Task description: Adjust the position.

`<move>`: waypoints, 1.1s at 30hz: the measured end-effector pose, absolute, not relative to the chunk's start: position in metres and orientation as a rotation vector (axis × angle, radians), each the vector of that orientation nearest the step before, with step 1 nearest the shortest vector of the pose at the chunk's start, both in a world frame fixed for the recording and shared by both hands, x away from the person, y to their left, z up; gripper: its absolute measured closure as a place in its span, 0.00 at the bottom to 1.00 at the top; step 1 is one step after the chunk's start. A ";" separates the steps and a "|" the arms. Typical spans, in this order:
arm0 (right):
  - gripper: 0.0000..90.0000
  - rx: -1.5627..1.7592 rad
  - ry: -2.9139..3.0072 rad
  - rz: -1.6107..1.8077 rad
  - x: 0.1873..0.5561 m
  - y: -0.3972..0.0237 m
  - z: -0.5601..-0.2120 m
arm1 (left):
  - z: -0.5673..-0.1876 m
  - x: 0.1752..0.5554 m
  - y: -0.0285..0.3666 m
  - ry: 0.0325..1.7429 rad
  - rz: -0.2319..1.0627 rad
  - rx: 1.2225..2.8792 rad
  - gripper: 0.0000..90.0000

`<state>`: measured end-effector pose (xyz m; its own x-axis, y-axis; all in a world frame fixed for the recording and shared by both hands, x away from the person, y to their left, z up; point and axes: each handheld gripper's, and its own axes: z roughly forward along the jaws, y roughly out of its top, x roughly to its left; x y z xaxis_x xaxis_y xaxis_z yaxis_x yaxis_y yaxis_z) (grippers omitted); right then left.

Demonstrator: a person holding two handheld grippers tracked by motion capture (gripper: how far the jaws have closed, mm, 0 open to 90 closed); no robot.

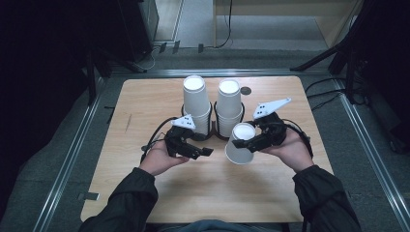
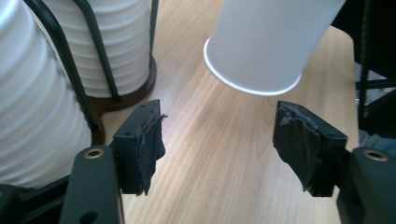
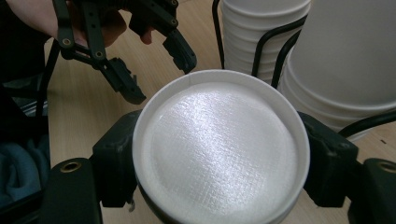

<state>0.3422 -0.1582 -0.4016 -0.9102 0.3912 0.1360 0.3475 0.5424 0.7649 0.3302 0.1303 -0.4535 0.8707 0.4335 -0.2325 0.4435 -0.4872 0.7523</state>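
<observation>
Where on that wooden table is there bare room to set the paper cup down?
The near strip of the light wooden table, between the two sleeves, is bare, and so are the left side and the right edge. It is crowded at the far middle, where two stacks of white paper cups in a black wire holder stand, and around the held white paper cup.

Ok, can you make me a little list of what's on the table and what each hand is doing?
table: wooden top
cup stacks: two upside-down white stacks in a black wire rack
right gripper: shut on one upside-down paper cup, fingers on both sides near its base
left gripper: open, nothing between its fingers
cup position: tilted, held beside the rack, its rim above the table
</observation>
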 end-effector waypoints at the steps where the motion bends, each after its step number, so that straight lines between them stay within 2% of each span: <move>1: 0.28 0.649 2.718 1.334 0.343 -0.158 -0.405 | -0.454 0.330 0.131 0.634 -0.022 2.140 0.35; 6: 0.28 0.652 2.720 1.360 0.345 -0.156 -0.416 | -0.457 0.329 0.133 0.639 -0.030 2.143 0.28; 7: 0.28 0.663 2.729 1.356 0.346 -0.155 -0.422 | -0.460 0.329 0.135 0.618 -0.052 2.139 0.21; 10: 0.28 0.671 2.729 1.355 0.346 -0.155 -0.430 | -0.463 0.329 0.136 0.605 -0.078 2.137 0.15; 16: 0.28 0.660 2.724 1.378 0.346 -0.154 -0.438 | -0.468 0.329 0.134 0.586 -0.073 2.137 0.11; 33: 0.28 0.560 2.778 1.431 0.341 -0.124 -0.450 | -0.486 0.327 0.128 0.560 -0.072 2.171 0.10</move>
<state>0.3413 -0.1241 -0.4497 -0.9372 0.2938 0.1882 0.3238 0.5313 0.7828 0.3271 0.1277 -0.4863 0.8971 0.3674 -0.2455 0.4173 -0.5218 0.7440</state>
